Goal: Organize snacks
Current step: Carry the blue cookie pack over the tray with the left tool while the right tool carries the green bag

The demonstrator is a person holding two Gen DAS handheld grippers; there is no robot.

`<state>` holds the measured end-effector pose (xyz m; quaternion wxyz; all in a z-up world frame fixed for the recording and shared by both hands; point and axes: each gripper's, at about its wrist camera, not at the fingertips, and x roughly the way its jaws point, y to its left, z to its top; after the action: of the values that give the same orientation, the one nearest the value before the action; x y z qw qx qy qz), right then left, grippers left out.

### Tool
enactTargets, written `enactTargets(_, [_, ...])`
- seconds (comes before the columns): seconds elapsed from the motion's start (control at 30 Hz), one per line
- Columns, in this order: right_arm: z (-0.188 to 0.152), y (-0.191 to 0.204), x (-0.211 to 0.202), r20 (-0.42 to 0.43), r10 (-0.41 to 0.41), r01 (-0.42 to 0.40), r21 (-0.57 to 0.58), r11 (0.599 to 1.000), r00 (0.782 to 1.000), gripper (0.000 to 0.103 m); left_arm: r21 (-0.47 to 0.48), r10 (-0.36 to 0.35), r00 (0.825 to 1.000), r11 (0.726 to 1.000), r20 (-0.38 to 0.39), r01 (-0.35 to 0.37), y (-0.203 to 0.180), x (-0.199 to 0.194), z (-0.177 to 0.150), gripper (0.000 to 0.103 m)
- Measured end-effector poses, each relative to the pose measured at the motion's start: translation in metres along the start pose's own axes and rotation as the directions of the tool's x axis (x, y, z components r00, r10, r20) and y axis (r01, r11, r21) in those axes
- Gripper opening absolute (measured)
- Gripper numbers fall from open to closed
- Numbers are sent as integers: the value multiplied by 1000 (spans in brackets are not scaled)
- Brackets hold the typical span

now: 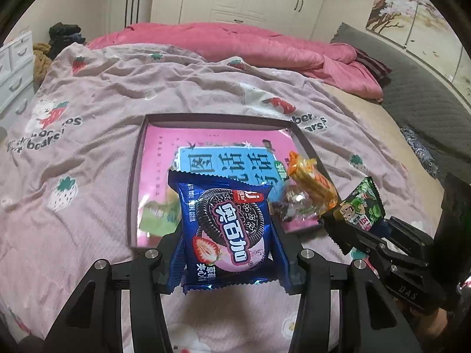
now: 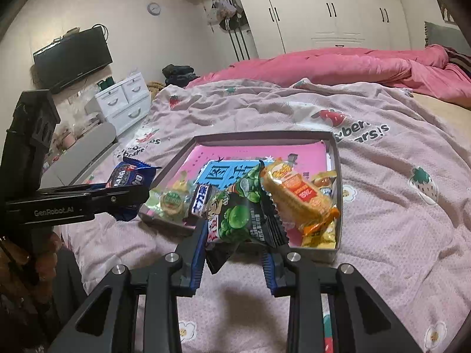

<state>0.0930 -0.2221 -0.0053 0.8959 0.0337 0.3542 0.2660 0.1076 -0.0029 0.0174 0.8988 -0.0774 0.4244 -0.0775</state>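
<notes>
A: What's in the box (image 2: 338, 176)?
B: Pink sheet, blue packet (image 1: 229, 163), small sweets, on the bed (image 1: 88, 153).
A: The fingers?
B: Left gripper (image 1: 226, 235) clamps the cookie pack (image 1: 226, 223); right gripper (image 2: 235, 235) clamps the pea bag (image 2: 238, 220) with an orange cracker pack (image 2: 297, 197), above the box.

Two black tongs show, one (image 1: 228, 244) clamped on a blue foil cookie packet (image 1: 226, 232), the other (image 2: 235, 253) on a dark green pea snack packet (image 2: 238, 214). One shallow grey cardboard tray (image 2: 337, 158) sits on one bed, holding one orange-wrapped cracker pack (image 2: 297, 197) and one light blue flat packet (image 1: 226, 164).
</notes>
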Motion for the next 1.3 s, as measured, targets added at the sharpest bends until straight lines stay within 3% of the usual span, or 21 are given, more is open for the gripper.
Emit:
enactTargets(0.37, [16,-12,19,17,-17,17,25,1000,1000,33,-11,21,1000,1000,-8,-21,-4,30,18,52])
enactTargets(0.77, [10,-30,53,-74,-58,61,50,997,996,33,10,47,997,999,-58,-47,-6,66,11,52])
enactTargets(1.3, [18,-47,70,-56,-65,69,81,994,996,34,15,64,996,998,-69,-63,-5,85,14,52])
